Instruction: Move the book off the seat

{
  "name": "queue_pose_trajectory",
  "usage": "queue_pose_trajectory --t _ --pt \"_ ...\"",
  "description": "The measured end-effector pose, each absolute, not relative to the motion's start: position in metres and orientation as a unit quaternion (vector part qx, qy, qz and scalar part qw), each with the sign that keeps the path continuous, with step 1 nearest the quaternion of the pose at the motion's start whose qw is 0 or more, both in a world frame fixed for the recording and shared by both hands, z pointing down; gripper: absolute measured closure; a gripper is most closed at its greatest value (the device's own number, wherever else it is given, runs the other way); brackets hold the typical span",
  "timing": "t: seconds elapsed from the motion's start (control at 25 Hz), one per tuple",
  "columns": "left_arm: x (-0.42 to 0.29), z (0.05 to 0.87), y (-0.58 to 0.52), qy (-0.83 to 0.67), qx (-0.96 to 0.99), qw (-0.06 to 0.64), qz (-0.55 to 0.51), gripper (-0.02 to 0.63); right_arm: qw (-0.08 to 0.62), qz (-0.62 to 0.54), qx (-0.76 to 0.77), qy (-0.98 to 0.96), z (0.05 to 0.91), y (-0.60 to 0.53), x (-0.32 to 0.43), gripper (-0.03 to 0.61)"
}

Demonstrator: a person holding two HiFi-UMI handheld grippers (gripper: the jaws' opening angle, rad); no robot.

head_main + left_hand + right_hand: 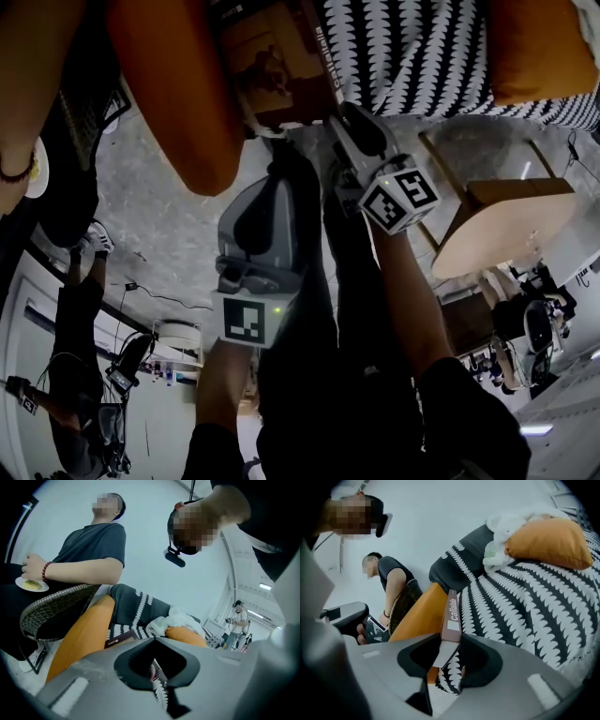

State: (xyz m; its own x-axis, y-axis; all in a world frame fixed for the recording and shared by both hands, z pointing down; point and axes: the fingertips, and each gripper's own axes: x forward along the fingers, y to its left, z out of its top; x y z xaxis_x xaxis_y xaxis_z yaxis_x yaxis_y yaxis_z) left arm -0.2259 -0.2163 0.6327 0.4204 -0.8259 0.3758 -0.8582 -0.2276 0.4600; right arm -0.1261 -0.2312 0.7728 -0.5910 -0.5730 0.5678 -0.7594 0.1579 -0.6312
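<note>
A brown book [451, 618] stands on its edge over the black-and-white striped seat [525, 606], its spine facing me. My right gripper [450, 660] is shut on the book's lower end, one jaw on each cover. From the head view the book [272, 66] lies at the top, with the right gripper [339, 120] reaching up to it. My left gripper [277, 155] hovers just left of the right one, below the book. In the left gripper view the book [119, 638] shows just ahead of the left gripper [157, 667], whose jaw gap is too dark to read.
An orange armrest [419, 618] runs along the seat's left side. An orange pillow [548, 543] and white cloth [501, 531] lie at the seat's far end. A person holding a plate [30, 584] sits in a wicker chair [56, 609]. A wooden stool [506, 225] stands at the right.
</note>
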Motion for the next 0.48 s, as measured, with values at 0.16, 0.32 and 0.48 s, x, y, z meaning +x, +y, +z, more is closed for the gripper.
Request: queue_pose_trajectory --t 0.16,0.32,0.48 --pt "-0.235 0.610 -0.222 -0.545 0.780 0.306 0.022 0.607 0.101 0.468 0.443 -0.758 0.745 -0.240 -0.134 0.428" --pt "-0.239 0.601 -0.217 -0.548 0.778 0.305 0.020 0.607 0.103 0.462 0.449 -0.758 0.731 -0.237 -0.133 0.430" --pt "-0.231 0.612 -0.205 -0.550 0.777 0.305 0.024 0.607 0.116 0.456 0.455 -0.756 0.737 -0.224 -0.122 0.431"
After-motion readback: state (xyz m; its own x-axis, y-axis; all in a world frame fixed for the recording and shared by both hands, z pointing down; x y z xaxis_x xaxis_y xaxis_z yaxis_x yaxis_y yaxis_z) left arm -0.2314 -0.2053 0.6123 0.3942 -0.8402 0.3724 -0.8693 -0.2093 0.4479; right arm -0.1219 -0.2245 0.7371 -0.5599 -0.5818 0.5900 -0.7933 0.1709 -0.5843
